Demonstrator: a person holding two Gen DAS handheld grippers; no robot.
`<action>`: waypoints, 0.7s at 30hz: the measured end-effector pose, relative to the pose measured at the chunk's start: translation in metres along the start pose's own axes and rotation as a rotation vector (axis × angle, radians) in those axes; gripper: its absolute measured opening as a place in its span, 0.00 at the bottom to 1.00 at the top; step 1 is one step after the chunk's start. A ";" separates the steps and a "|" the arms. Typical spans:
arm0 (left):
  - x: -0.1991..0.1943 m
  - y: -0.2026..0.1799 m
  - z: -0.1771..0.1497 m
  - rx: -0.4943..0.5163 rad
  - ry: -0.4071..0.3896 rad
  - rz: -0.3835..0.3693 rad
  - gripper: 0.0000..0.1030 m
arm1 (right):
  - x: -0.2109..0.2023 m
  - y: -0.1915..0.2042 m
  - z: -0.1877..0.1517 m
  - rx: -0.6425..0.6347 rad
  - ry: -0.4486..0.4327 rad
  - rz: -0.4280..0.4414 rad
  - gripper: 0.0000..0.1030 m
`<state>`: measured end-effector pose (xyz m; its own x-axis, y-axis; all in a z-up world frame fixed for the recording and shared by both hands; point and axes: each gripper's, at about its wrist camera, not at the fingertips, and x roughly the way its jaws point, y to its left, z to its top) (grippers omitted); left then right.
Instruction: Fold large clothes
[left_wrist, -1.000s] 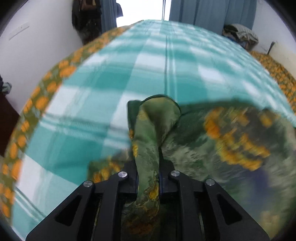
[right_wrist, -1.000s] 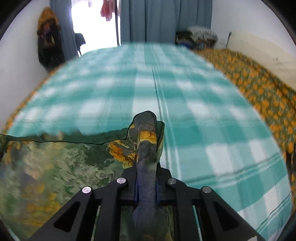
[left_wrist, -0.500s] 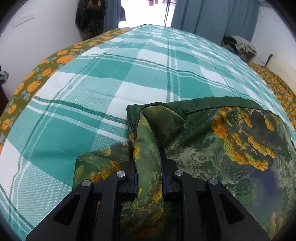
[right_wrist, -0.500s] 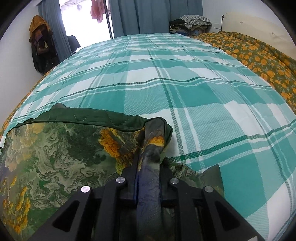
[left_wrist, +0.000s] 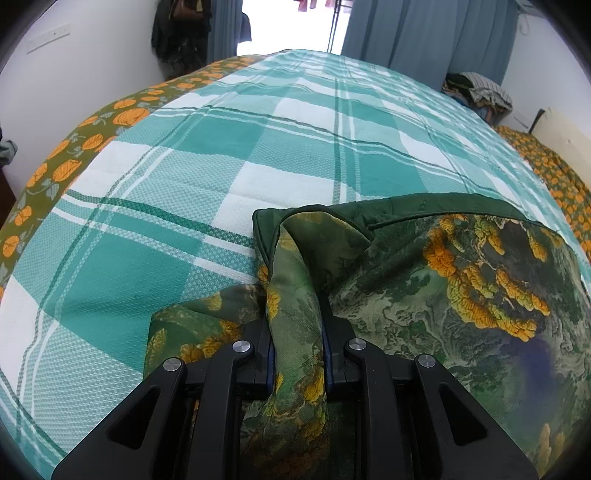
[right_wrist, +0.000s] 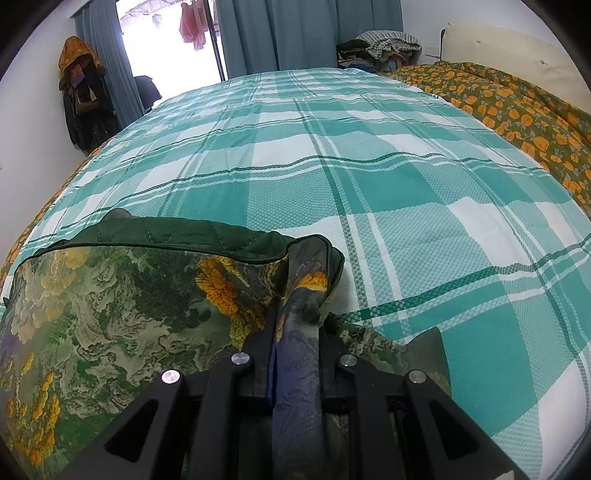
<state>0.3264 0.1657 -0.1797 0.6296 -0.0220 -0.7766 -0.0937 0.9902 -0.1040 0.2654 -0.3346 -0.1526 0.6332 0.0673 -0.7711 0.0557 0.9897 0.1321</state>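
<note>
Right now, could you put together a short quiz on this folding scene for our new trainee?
1. True or false: the left gripper is shut on the green printed garment.
2. What does the right gripper hold: A a towel, B the garment's bunched corner, C nothing?
3. Fill in: the garment lies on a ____ teal and white bedspread.

Key: 1 true; 2 B; 3 checked.
</note>
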 end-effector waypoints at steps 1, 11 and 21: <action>0.000 0.000 0.000 0.000 0.000 0.000 0.19 | 0.000 0.000 0.000 -0.001 -0.001 -0.002 0.16; 0.002 0.001 0.000 -0.003 -0.001 -0.003 0.19 | 0.000 0.000 0.000 -0.002 -0.003 -0.003 0.16; 0.001 0.001 0.000 -0.003 -0.002 -0.002 0.19 | 0.000 0.001 0.000 -0.002 -0.001 -0.004 0.16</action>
<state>0.3271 0.1663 -0.1804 0.6312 -0.0241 -0.7753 -0.0948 0.9896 -0.1080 0.2655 -0.3336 -0.1524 0.6334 0.0637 -0.7712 0.0561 0.9902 0.1279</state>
